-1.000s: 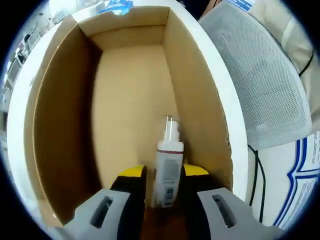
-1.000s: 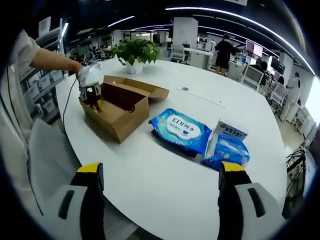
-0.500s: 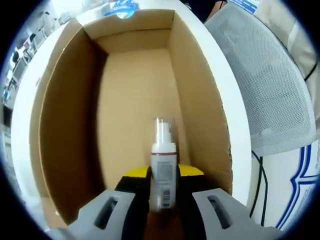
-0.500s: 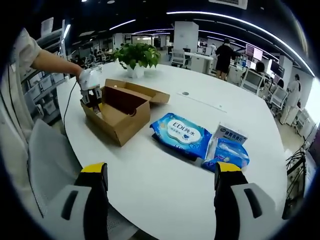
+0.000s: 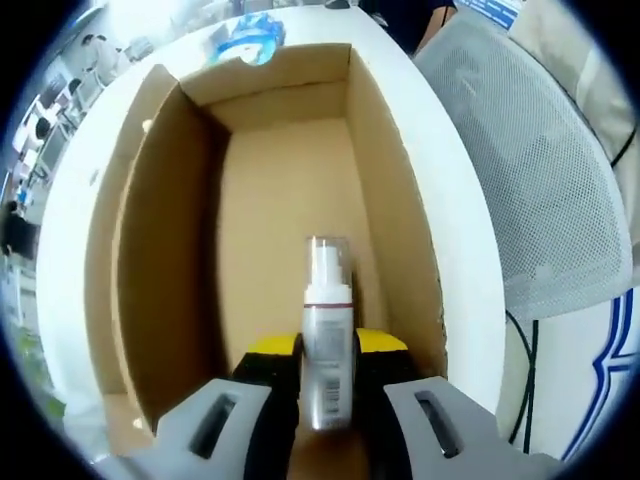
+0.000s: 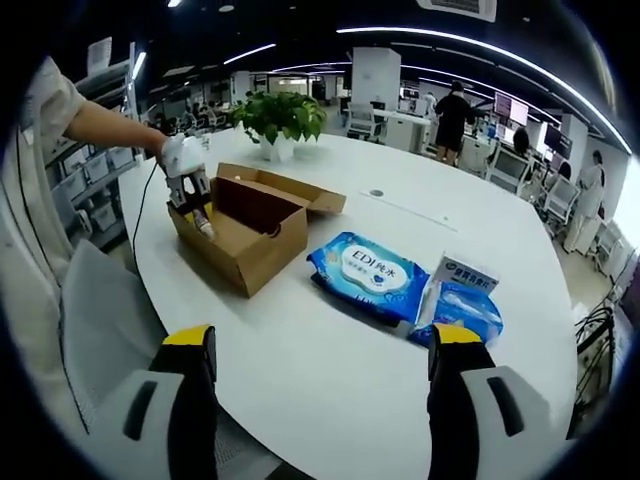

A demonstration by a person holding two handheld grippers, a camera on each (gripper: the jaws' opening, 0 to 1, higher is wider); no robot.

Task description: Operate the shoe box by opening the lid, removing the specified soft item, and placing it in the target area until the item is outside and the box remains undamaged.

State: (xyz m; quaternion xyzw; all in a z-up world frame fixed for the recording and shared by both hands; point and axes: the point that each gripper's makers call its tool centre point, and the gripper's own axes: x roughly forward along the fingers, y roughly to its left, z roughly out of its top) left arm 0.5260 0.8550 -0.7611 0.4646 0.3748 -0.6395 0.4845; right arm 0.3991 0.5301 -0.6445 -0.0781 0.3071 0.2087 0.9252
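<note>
The big round white surface (image 6: 330, 330) carries everything. On it, at about ten o'clock in the right gripper view, sits the open brown cardboard shoe box (image 6: 245, 235), its lid flap folded back at the far side. Toward three o'clock from the box lie a blue soft pack of wet wipes (image 6: 372, 272) and, just beside that, a smaller blue-and-white tissue pack (image 6: 458, 296). A green potted plant (image 6: 281, 120) stands beyond the box at twelve o'clock.

The left gripper (image 5: 327, 365) hangs over the box's near end, jaws closed narrowly on a small white pump bottle with a clear cap (image 5: 328, 345). In the left gripper view the bottle stands above the bare box floor (image 5: 285, 215). The right gripper (image 6: 318, 350) waits well apart from the box, jaws spread wide with nothing between them.

Progress, as I judge it: the lid is open, the item is grasped and appears lifted off the floor, but it is not yet past the rim. Carrying it out and setting it down remain. The box looks undamaged.

Room to move: the box wall (image 5: 395, 210) at three o'clock stands near the bottle, the opposite wall further off. Straight up looks the safest exit. Bare surface lies at six o'clock of the box in the right gripper view.
</note>
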